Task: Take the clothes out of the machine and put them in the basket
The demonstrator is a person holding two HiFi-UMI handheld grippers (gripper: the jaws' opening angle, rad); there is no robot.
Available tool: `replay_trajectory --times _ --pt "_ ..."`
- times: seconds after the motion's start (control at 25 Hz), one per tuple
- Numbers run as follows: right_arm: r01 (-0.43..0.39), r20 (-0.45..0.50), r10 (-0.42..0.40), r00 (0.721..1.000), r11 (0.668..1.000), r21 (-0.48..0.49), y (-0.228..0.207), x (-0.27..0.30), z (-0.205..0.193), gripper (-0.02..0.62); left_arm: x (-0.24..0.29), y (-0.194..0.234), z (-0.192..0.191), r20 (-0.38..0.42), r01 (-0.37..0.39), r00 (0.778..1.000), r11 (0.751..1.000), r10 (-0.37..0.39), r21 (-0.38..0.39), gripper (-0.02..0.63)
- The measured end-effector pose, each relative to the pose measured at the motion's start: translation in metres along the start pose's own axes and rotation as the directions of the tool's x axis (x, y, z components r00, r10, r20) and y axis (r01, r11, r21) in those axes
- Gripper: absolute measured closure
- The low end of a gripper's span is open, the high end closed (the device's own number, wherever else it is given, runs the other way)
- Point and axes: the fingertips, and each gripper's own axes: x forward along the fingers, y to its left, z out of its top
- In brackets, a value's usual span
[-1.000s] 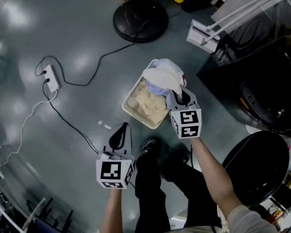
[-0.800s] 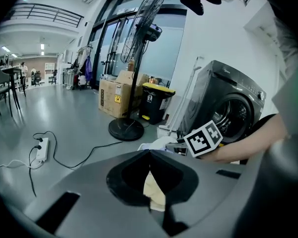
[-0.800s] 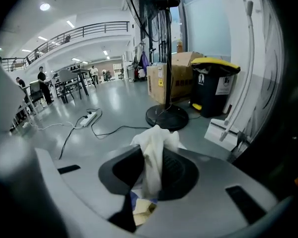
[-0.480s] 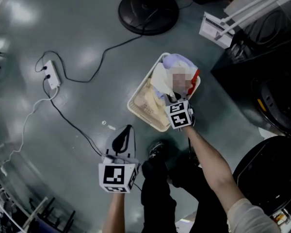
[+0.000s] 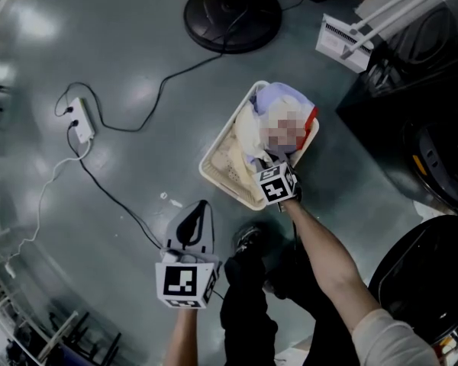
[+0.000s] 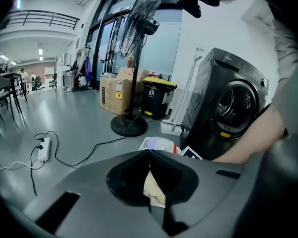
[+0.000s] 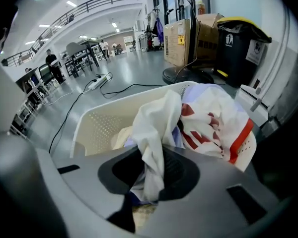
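A cream plastic laundry basket (image 5: 214,175) stands on the grey floor, heaped with pale clothes (image 5: 233,158). My right gripper (image 5: 267,162) reaches down into its near right corner. It is shut on a white garment (image 7: 156,133), which hangs between its jaws over the basket rim (image 7: 97,120). A white garment with red print (image 7: 213,123) lies beyond it. My left gripper (image 5: 198,210) hovers over bare floor left of the basket, shut with nothing in it. In the left gripper view the basket (image 6: 159,144) shows past the jaw tips. The dark washing machine (image 6: 228,108) stands at the right.
The machine's round black door (image 5: 424,273) hangs open at lower right. A fan's round base (image 5: 233,6) sits behind the basket. A power strip (image 5: 82,122) with trailing cables (image 5: 122,200) lies on the floor to the left. The person's legs and shoes (image 5: 248,239) are beside the basket.
My right gripper has come down with the white garment from above the basket into it. The left gripper sank a little.
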Motion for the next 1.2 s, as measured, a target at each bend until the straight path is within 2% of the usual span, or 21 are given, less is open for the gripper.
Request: replay_trajectory --times 0.08,0.12,0.16,0.2,0.36,0.72,0.96,1.2 --pt "-0.03 0.006 0.03 1.0 0.999 0.04 0.003 -0.005 0.004 0.483 -0.003 -0.003 0.002 -0.004 0.005 1.0 1.0 -0.005 0.001 0.588" --pt "-0.048 0.017 0.048 0.999 0.997 0.054 0.006 -0.01 0.008 0.428 -0.005 -0.005 0.004 -0.006 0.008 1.0 1.0 -0.008 0.003 0.588" --pt "-0.06 0.034 0.058 0.998 0.996 0.061 0.008 -0.016 0.013 0.346 -0.006 -0.008 0.008 -0.009 0.013 1.0 1.0 -0.013 0.005 0.588" --pt "-0.059 0.054 0.056 0.997 0.996 0.062 0.009 -0.023 0.018 0.297 -0.008 -0.011 0.012 -0.01 0.019 1.0 1.0 -0.019 0.006 0.588" --pt "0.017 0.135 -0.028 0.99 0.997 0.077 -0.002 -0.064 0.039 0.262 -0.016 -0.032 0.036 -0.013 0.058 0.998 0.998 -0.058 0.029 0.588" --pt "0.076 0.213 -0.113 0.971 0.982 0.171 -0.014 -0.177 0.062 0.271 -0.043 -0.074 0.101 -0.022 0.133 0.991 0.988 -0.132 0.081 0.588" --pt "0.121 0.258 -0.183 0.949 0.964 0.239 -0.016 -0.27 0.071 0.392 -0.063 -0.103 0.139 -0.008 0.181 0.983 0.978 -0.181 0.107 0.588" --pt "0.158 0.245 -0.24 0.939 0.938 0.309 -0.018 -0.358 0.086 0.509 -0.086 -0.121 0.17 -0.05 0.233 0.972 0.97 -0.23 0.071 0.588"
